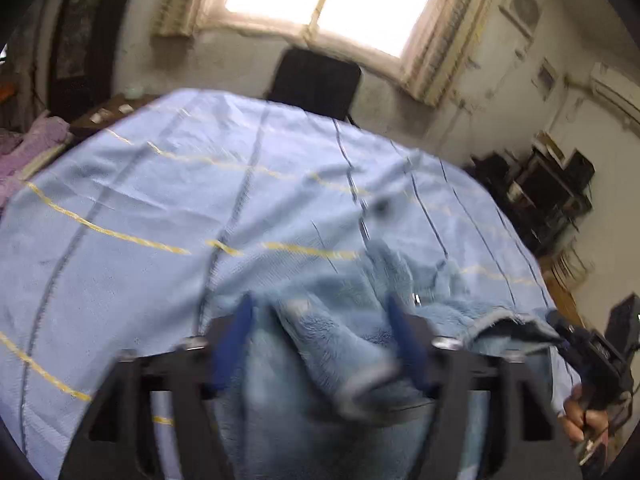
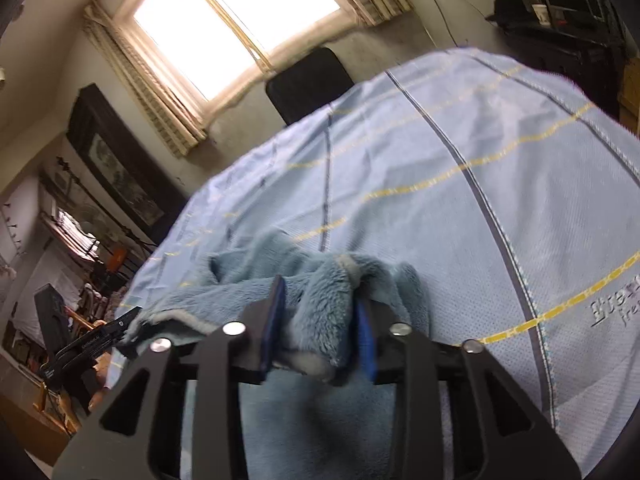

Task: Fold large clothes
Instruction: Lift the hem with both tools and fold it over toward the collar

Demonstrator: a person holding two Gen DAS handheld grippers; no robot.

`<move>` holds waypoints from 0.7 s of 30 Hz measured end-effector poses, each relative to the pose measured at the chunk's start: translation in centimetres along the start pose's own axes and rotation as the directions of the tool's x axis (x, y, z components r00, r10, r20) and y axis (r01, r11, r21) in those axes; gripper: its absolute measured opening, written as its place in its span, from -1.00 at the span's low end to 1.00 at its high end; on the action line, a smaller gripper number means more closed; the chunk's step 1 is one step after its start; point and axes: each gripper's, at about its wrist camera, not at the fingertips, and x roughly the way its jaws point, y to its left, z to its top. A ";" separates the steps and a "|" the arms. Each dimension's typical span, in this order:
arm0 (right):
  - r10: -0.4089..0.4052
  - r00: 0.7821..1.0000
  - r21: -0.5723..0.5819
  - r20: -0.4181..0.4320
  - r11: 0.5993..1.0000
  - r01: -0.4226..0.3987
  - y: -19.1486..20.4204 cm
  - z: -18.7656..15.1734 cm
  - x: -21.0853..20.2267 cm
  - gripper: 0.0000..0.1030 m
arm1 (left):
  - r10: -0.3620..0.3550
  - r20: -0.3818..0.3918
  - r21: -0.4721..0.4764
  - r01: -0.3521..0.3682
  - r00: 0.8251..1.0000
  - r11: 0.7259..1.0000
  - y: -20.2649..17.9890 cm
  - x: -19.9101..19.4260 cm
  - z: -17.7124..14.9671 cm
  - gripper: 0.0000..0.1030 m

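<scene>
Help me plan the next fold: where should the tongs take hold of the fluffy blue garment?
Grip the fluffy blue garment at its grey-trimmed edge, probably from the near side, tongs low over the blue sheet. The hem lies exposed and thin; the bunched middle is bulky.

Left tool (image 1: pixel 320 340) gapes wide; right tool (image 2: pixel 318 328) stands half parted.

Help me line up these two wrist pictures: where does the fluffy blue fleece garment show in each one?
Left wrist view: the fluffy blue fleece garment fills the bottom centre, between the left gripper fingers.
Right wrist view: it lies at lower centre, bunched between the right gripper fingers, trailing towards the lower left.
Shared landmark: the black chair back under the bright window, beyond the light blue striped sheet.
</scene>
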 end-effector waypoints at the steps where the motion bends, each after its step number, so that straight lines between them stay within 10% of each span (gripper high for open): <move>1: 0.010 1.000 -0.002 0.015 1.000 -0.010 0.2 0.1 -0.6 -0.16 | 0.027 0.040 0.003 -0.027 0.999 1.000 -0.1 -0.7 0.2 0.71; 8: -0.051 0.991 -0.011 0.123 0.999 0.053 -0.6 0.9 -3.5 0.11 | 0.062 0.019 0.029 -0.062 0.998 0.998 0.7 0.2 -0.2 0.74; 21: -0.086 0.996 0.040 -0.035 0.995 0.087 -1.8 2.1 2.1 0.11 | 0.069 -0.182 -0.065 -0.082 0.981 0.995 1.4 6.7 1.4 0.72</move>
